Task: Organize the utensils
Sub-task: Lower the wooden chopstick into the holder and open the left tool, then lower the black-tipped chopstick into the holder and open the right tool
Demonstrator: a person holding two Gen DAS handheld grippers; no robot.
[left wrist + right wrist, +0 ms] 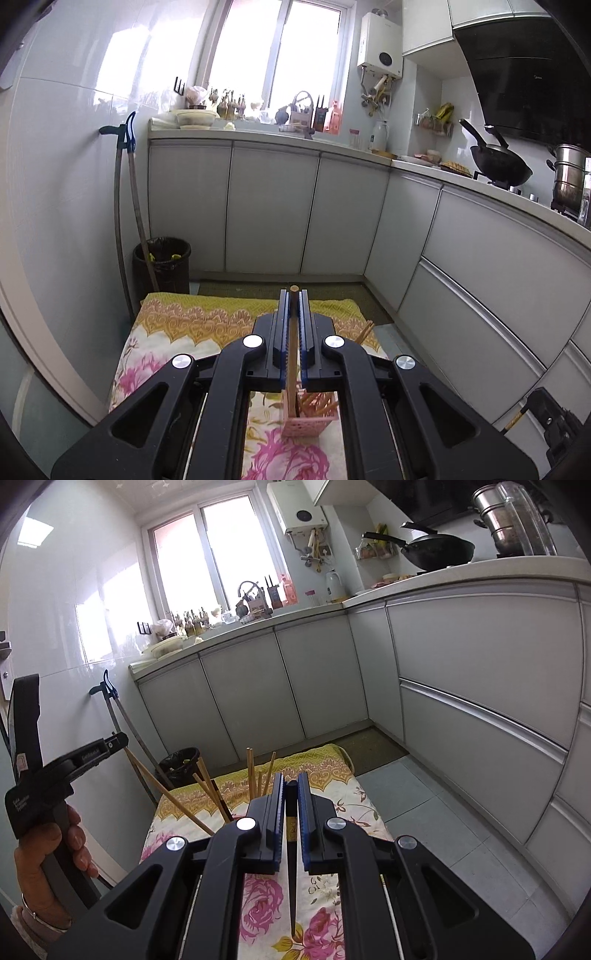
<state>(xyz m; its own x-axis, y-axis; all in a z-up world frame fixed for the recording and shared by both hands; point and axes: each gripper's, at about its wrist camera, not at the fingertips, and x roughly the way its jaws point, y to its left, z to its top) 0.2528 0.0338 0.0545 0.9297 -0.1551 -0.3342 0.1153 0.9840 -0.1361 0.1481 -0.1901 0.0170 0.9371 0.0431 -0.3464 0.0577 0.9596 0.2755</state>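
Two hand-held grippers are each clenched on a single chopstick. The left hand-held gripper (294, 295) grips a light wooden chopstick (293, 354) that hangs down toward a pink perforated holder (308, 424) with more wooden chopsticks in it. The right hand-held gripper (291, 779) pinches a dark chopstick (291, 867) whose tip points down over the floral cloth (332, 805) on the bench. Beyond it, loose wooden chopsticks (207, 786) splay upward. Farther off stand a black bin (162, 264) and grey cabinets (273, 206).

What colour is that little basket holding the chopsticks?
Pink, a perforated pink basket; it shows best in the left wrist view.
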